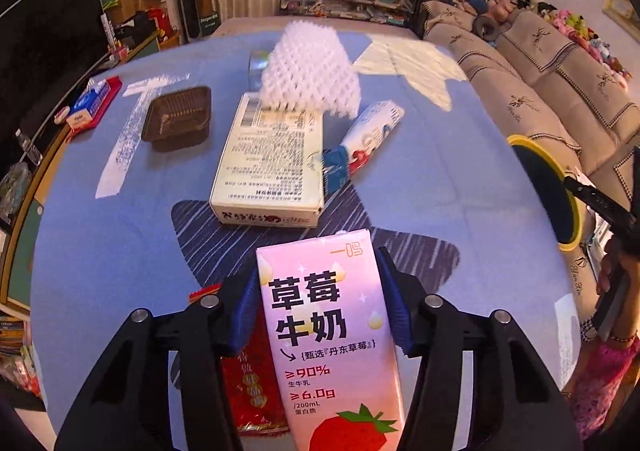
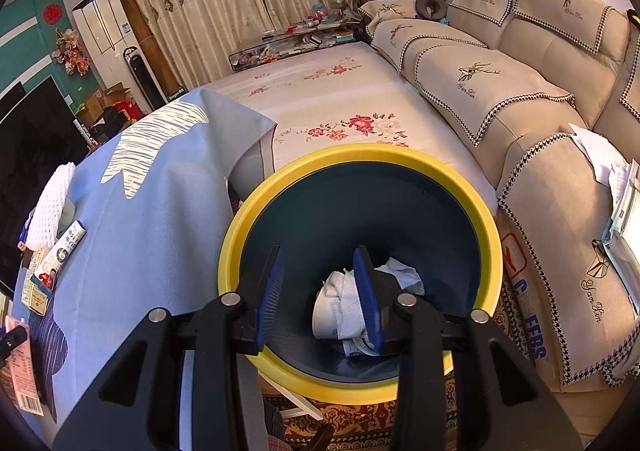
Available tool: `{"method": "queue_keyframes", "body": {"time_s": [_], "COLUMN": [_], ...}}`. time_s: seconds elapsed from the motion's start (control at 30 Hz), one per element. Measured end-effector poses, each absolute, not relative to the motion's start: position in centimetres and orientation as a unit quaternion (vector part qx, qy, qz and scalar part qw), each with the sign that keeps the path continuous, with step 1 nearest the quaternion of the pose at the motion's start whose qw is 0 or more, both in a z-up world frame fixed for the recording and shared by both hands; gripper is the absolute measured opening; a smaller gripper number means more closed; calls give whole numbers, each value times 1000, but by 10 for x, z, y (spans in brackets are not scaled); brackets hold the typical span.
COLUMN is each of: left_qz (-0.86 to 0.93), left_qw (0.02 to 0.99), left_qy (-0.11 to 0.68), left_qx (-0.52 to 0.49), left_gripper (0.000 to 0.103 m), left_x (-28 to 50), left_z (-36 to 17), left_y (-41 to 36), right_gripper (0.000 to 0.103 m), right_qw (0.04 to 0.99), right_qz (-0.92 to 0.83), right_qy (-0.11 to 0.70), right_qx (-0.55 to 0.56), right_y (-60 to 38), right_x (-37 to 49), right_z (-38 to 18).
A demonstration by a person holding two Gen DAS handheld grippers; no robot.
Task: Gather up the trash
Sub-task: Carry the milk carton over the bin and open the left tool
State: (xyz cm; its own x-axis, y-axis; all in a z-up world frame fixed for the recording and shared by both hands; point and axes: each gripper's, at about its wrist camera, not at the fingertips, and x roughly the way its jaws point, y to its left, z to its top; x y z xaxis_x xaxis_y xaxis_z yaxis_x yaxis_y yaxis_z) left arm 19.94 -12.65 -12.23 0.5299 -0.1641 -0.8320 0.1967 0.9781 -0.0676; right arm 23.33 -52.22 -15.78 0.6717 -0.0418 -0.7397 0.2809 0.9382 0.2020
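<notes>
- Closest to the left wrist camera, the left gripper has the pink strawberry milk carton standing upright between its blue pads. The jaws look pinched onto the carton's two sides, though how firm the contact is stays hard to judge at this angle.
- Under and just left of the carton, a red foil wrapper lies flat on the blue tablecloth.
- Just beyond the carton sits a flat cream box with printed text on top, lying lengthwise away from the camera.
- Right of that box, touching its edge, is a white and blue tube-shaped wrapper, tilted.
- Left of the box and apart from it is a brown plastic tray.
- Behind the box, resting on its far end, is a white foam fruit net, with something shiny half hidden behind it.
- Far left of the box, at the table edge, there's a red and blue pack.
- In the right wrist view, the right gripper hangs over the yellow-rimmed bin, jaws partly spread with nothing between them.
- Down in the bin lie crumpled white tissues and a white cup.
- The bin stands right of the table, with the beige sofa behind it.
</notes>
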Motion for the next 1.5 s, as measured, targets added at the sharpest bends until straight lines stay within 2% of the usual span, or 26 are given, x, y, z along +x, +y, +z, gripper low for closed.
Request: {"method": "queue_keyframes", "body": {"time_s": [0.37,0.77,1.13,1.5], "left_qz": [-157,-252,-330,-351], "left_qw": [912,895,866,840], "left_qy": [379,364,364,394], "left_qx": [35,59,97,123], "left_gripper": [53,53,53,53], "left_x": [163,189,244,293], "left_z": [-52,-34,-45,-96], "left_y": [-149,-235,-378,-503], "right_gripper": [35,35,35,35], "right_qw": [907,917,916,911], "right_qz": [-87,-112,-149,-158], "right_qy": [381,345,325,328], "right_qx": [155,166,184,194], "right_y": [-527,-551,-588,-610], "right_x": [221,186,150,133], "right_z": [-146,-127,-125,-136]}}
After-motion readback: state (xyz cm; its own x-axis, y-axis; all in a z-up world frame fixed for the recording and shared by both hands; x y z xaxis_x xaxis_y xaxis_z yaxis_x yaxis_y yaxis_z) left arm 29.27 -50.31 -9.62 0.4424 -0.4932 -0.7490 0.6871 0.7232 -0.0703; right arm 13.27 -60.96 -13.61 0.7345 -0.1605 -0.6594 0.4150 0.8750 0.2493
